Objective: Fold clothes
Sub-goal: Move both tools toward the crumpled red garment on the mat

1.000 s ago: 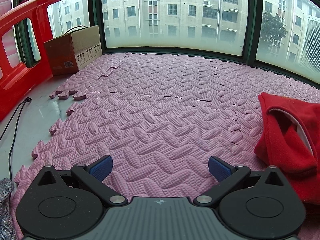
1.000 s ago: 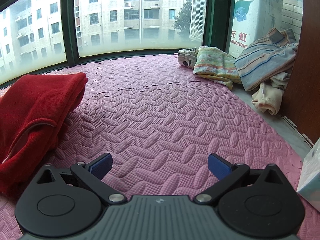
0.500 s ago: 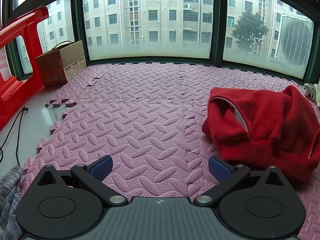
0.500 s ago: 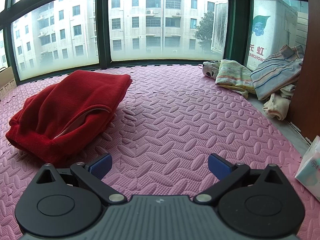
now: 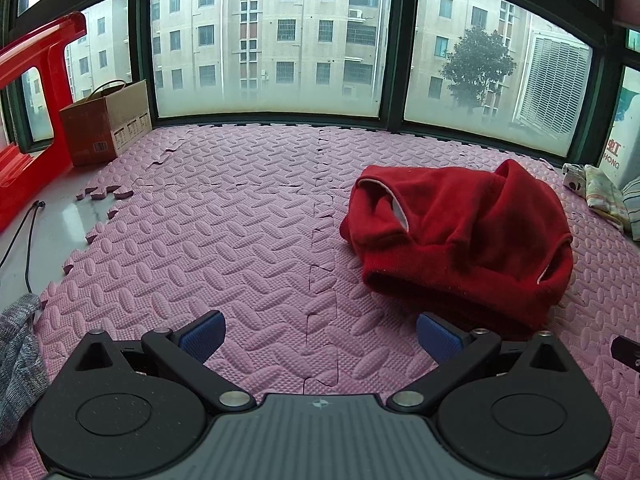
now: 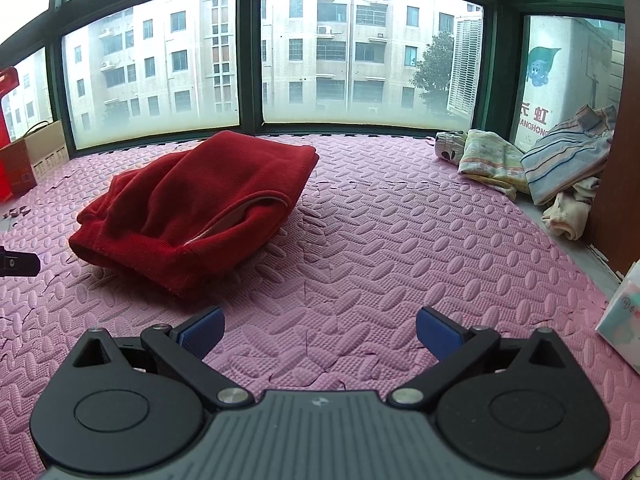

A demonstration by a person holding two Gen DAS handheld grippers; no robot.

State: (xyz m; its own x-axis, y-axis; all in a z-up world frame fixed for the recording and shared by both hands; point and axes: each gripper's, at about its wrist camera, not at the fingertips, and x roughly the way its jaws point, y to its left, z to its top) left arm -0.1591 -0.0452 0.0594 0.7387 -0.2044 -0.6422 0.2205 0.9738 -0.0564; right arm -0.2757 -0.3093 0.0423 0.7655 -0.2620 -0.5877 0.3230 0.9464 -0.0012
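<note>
A red fleece garment (image 5: 460, 236) lies in a folded bundle on the pink foam mat (image 5: 224, 232), ahead and to the right in the left wrist view. It also shows in the right wrist view (image 6: 200, 204), ahead and to the left. My left gripper (image 5: 320, 334) is open and empty, above the mat, short of the garment's near edge. My right gripper (image 6: 318, 332) is open and empty, above bare mat to the right of the garment. A tip of the left gripper (image 6: 18, 264) shows at the left edge of the right wrist view.
A cardboard box (image 5: 106, 124) and a red plastic frame (image 5: 28, 120) stand at the far left. A grey cloth (image 5: 18, 364) lies at the near left. A pile of clothes (image 6: 540, 160) lies at the far right, and a tissue pack (image 6: 624, 320) at the near right.
Both grippers have pulled back and up from the red garment, so it now sits farther ahead and fully in view. Both stay open and empty.
</note>
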